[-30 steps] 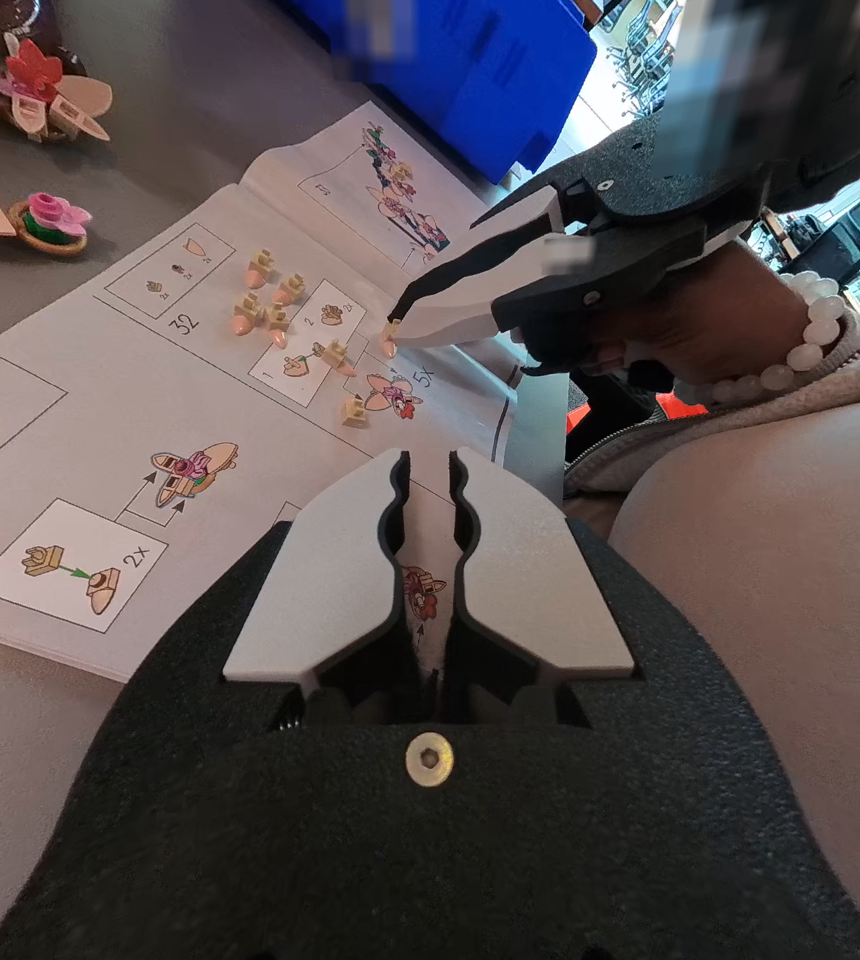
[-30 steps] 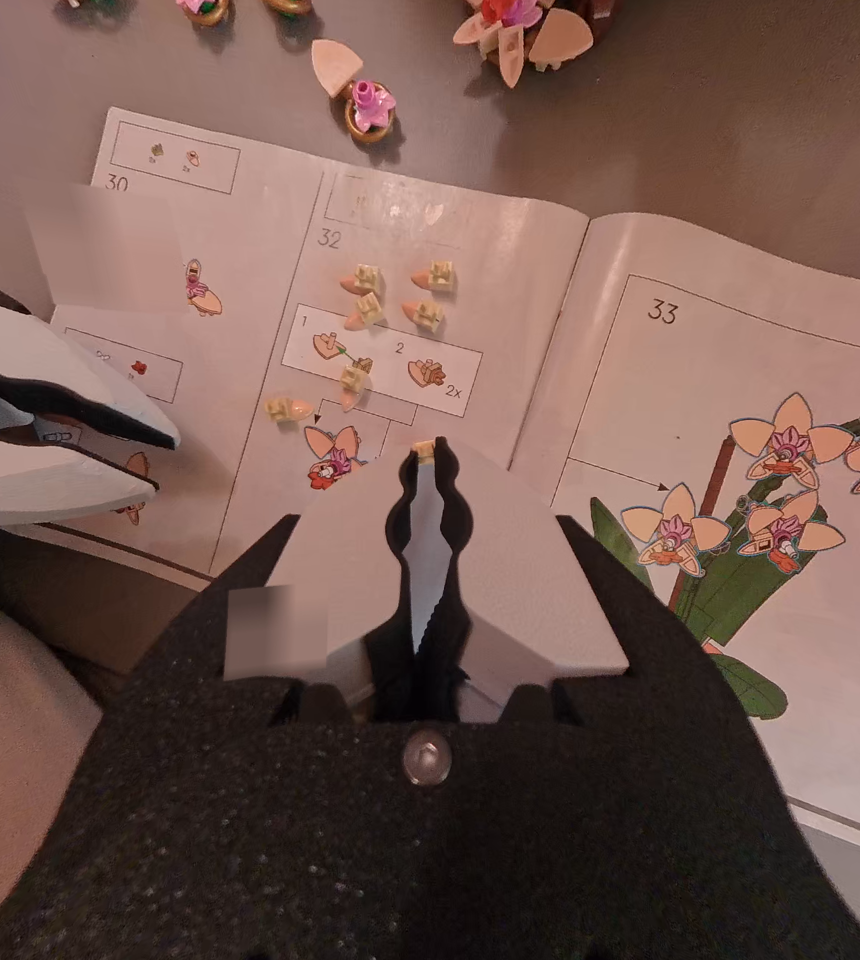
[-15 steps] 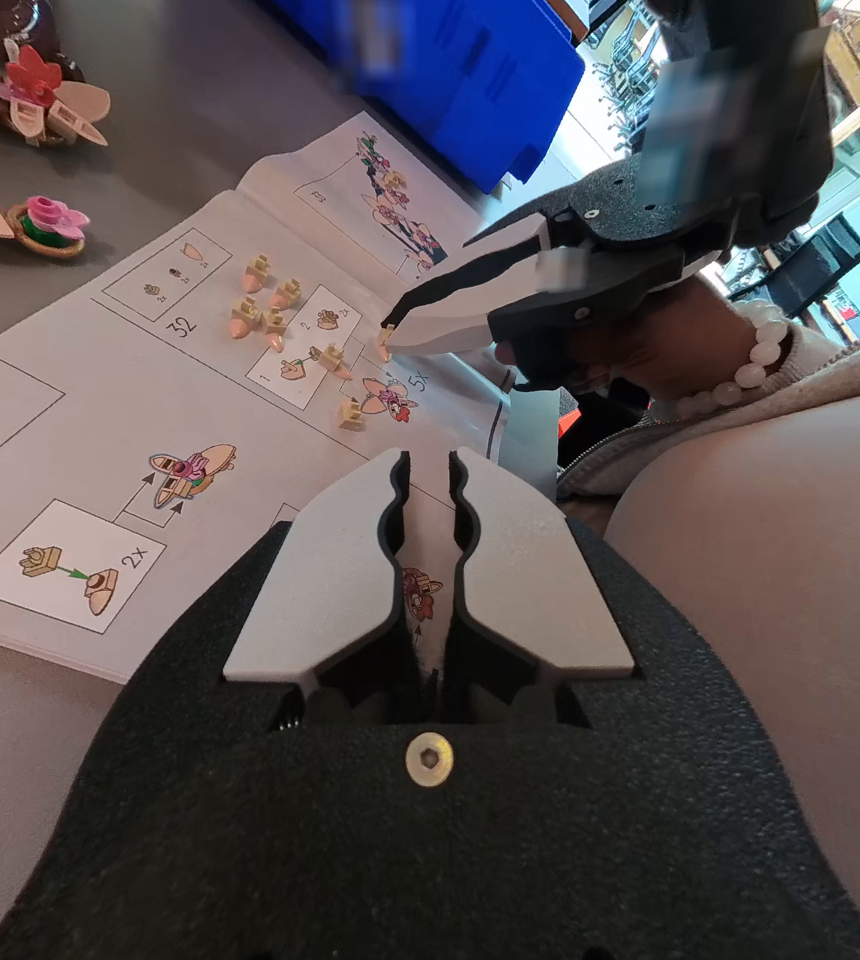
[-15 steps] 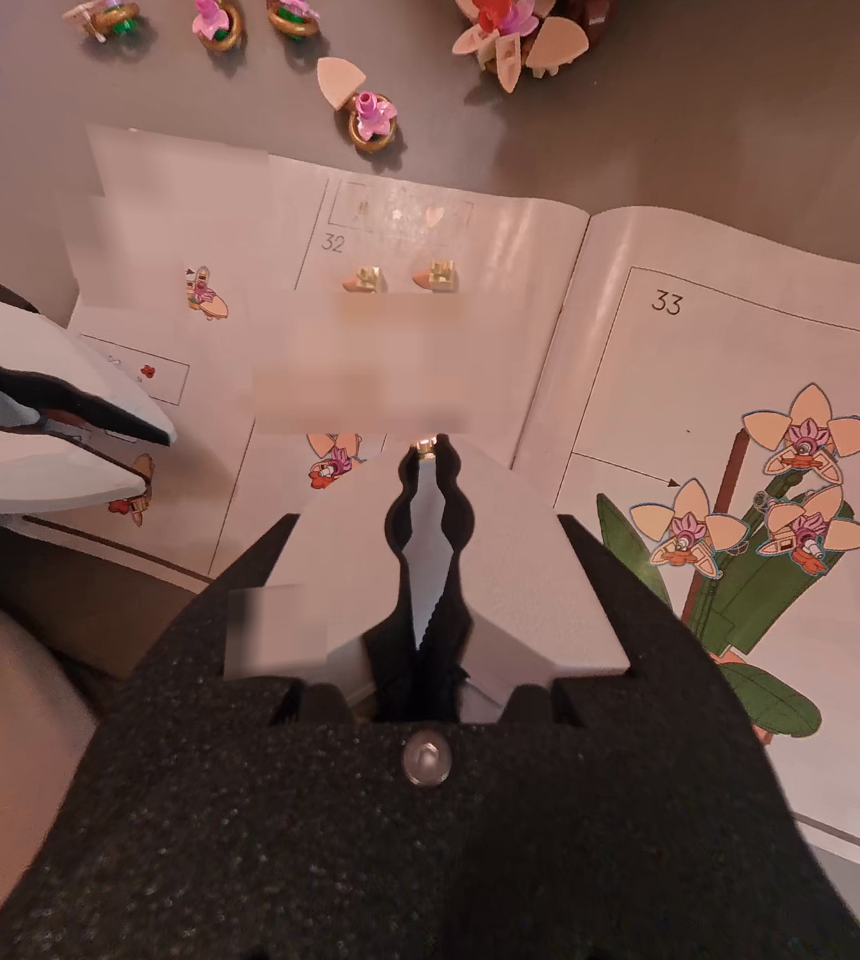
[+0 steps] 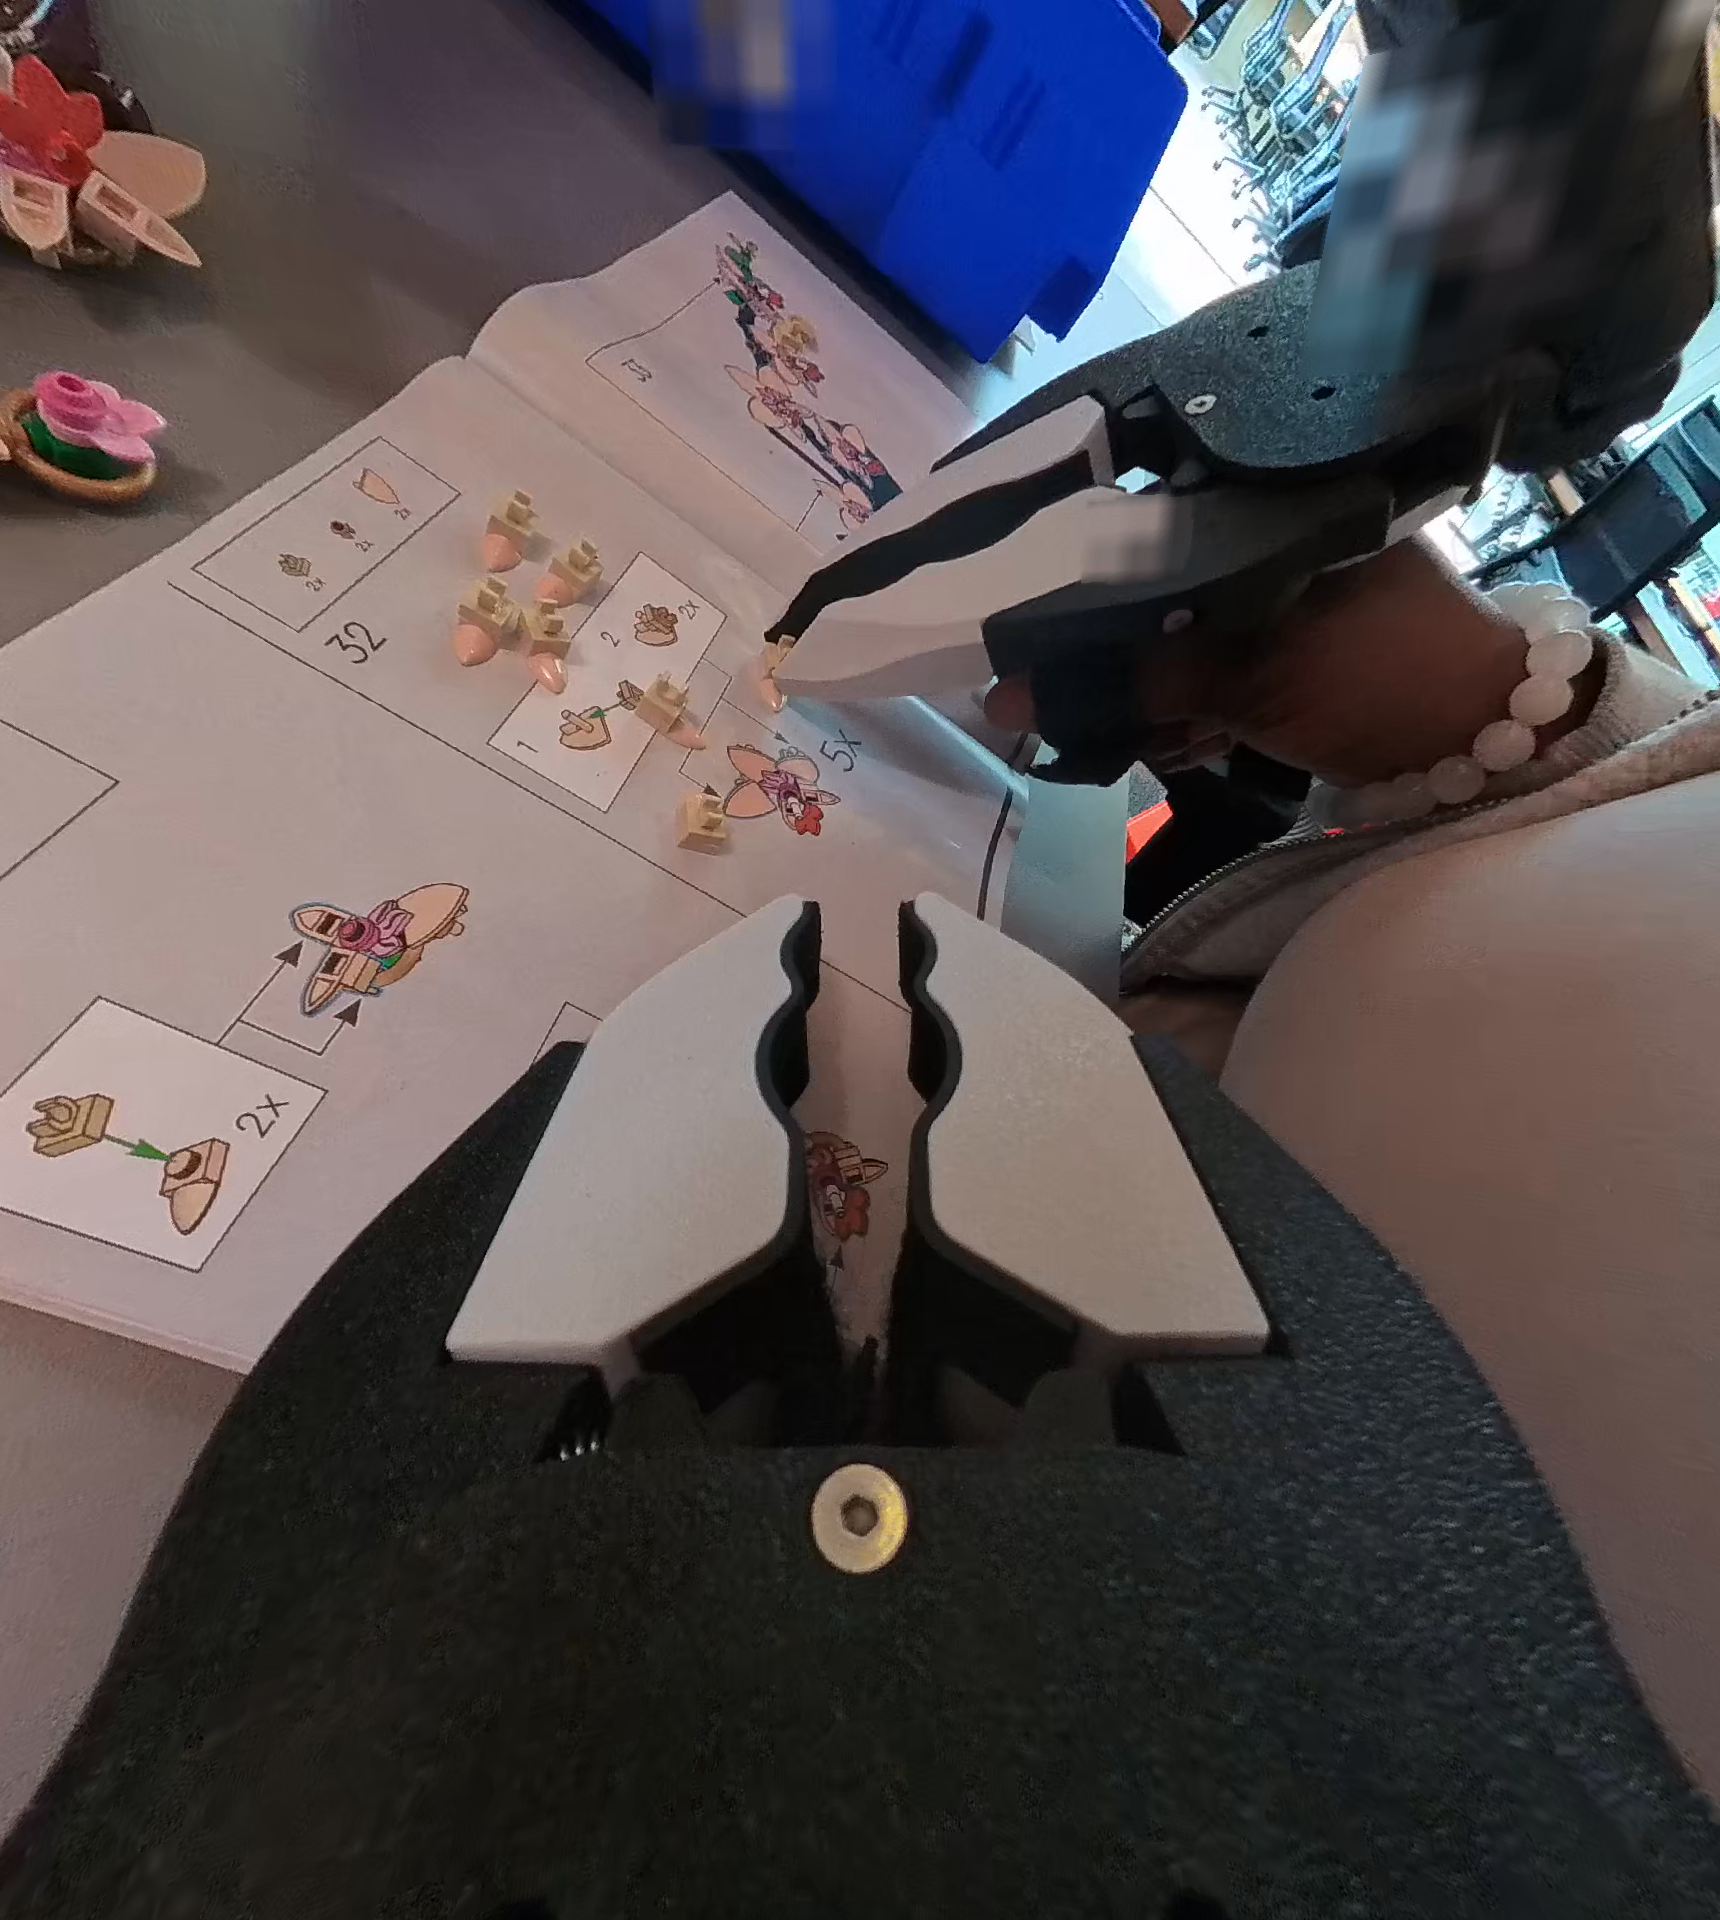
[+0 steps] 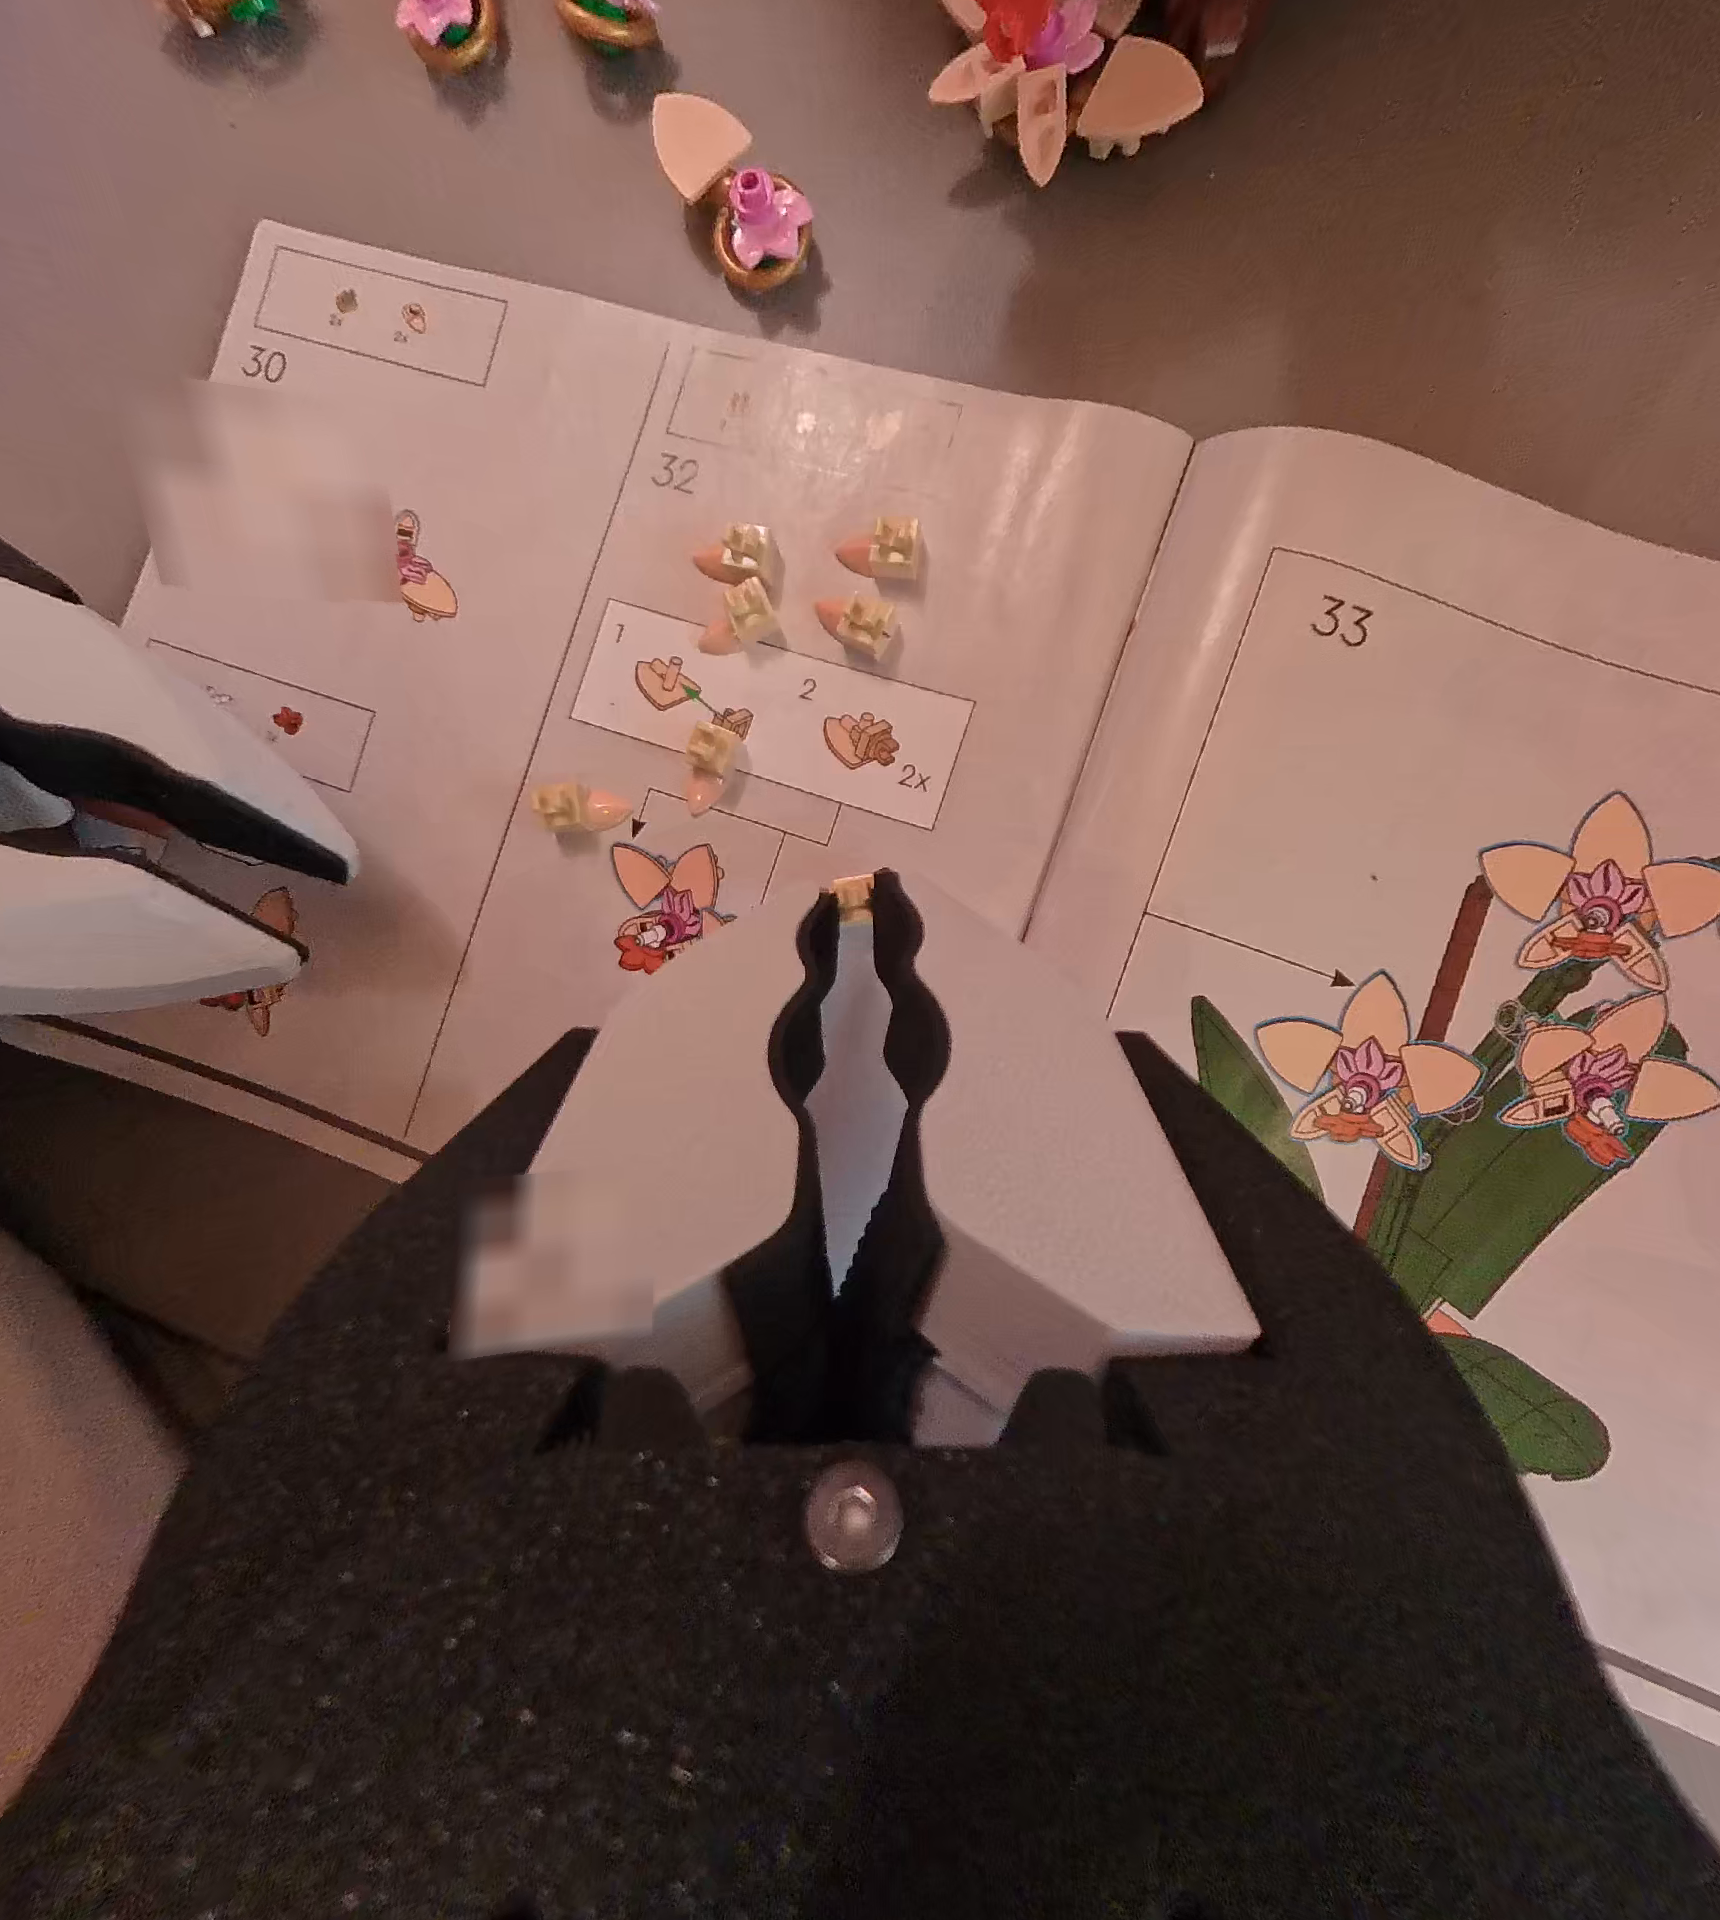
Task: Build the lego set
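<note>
Open instruction booklet (image 6: 1095, 540) flat on grey worktop (image 6: 1458, 260). Six small tan-and-peach brick pieces (image 6: 804, 592) loose on its left page. Beyond the booklet: pink flower in gold ring (image 6: 762, 223) with a peach petal (image 6: 695, 140) just beside it, larger flower assembly (image 6: 1064, 78) (partly cropped). Blue bin (image 5: 918, 135) at far edge.

Grey table (image 6: 1458, 260); open instruction booklet (image 6: 1199, 727) flat on it; small flower assemblies (image 6: 757, 223) beyond; blue bin (image 5: 939, 135) at edge.
</note>
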### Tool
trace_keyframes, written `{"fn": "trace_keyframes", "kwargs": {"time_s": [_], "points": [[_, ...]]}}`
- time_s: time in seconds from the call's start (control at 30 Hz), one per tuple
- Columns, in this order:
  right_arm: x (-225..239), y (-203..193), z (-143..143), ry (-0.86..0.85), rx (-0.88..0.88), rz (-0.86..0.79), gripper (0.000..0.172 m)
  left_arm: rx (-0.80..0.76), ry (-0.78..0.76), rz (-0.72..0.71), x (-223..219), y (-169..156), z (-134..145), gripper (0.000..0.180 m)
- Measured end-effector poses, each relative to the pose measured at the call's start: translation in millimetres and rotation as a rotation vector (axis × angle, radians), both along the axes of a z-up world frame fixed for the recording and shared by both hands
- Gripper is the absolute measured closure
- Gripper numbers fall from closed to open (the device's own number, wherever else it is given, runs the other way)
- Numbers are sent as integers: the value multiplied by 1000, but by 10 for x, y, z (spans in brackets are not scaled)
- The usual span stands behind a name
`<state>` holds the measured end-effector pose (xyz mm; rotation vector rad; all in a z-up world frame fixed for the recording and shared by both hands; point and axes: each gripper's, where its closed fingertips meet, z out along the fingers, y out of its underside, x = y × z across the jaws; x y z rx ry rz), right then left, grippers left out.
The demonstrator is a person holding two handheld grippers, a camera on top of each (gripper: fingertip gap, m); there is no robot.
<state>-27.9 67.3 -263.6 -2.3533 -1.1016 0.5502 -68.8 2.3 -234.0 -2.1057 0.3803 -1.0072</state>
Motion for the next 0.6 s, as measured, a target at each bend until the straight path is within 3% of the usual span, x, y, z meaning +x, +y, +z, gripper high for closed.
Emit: {"fn": "trace_keyframes", "kwargs": {"time_s": [0.4, 0.6], "points": [[-19, 22, 18, 137, 104, 44, 165, -1, -1, 11, -11, 8, 2, 166], [-84, 0, 8, 164, 117, 86, 151, -3, -4, 18, -19, 14, 2, 165]]}}
